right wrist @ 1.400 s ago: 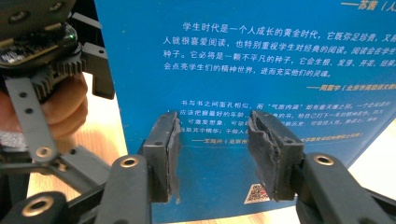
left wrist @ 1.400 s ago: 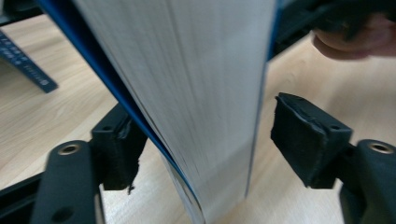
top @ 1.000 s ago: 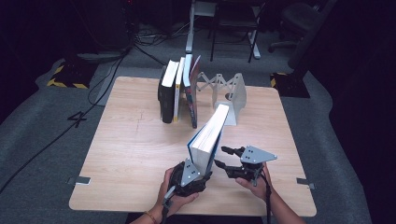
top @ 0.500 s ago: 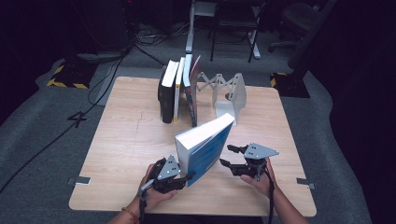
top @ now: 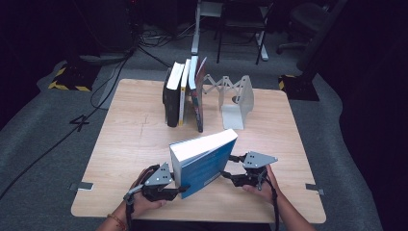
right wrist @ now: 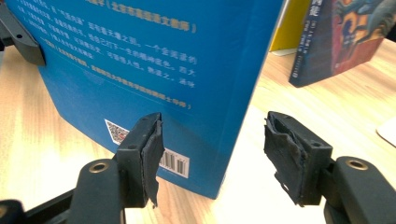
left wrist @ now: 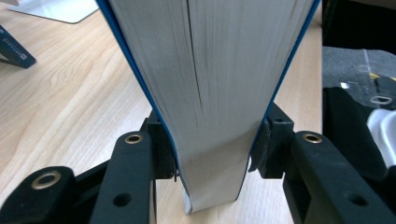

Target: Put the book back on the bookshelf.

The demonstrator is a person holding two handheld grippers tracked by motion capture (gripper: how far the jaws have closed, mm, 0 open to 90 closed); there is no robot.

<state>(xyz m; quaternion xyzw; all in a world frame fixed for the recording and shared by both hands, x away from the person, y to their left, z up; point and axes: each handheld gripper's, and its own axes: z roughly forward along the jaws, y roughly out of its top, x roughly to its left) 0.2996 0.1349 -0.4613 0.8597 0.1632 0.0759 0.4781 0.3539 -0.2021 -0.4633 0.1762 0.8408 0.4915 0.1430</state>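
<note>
1. The blue book (top: 204, 161) stands tilted on the table (top: 130, 139), nearer the person than the row of upright books (top: 185, 94), with bare wood between the two.
2. The left gripper (top: 166, 190) has just been closing and now clamps the book's page block at a lower corner, pads (left wrist: 166, 149) against both covers.
3. The right gripper (right wrist: 210, 158) is released, its jaws just widened and clear of the back cover (the corner sits between them, untouched).
4. Risk: a one-corner grip on a thick book may let it pivot or sag and topple.
5. Room: the white bookend (top: 235, 98) stands beside the row, leaving a gap there; the table's near edge is close behind the book.
</note>
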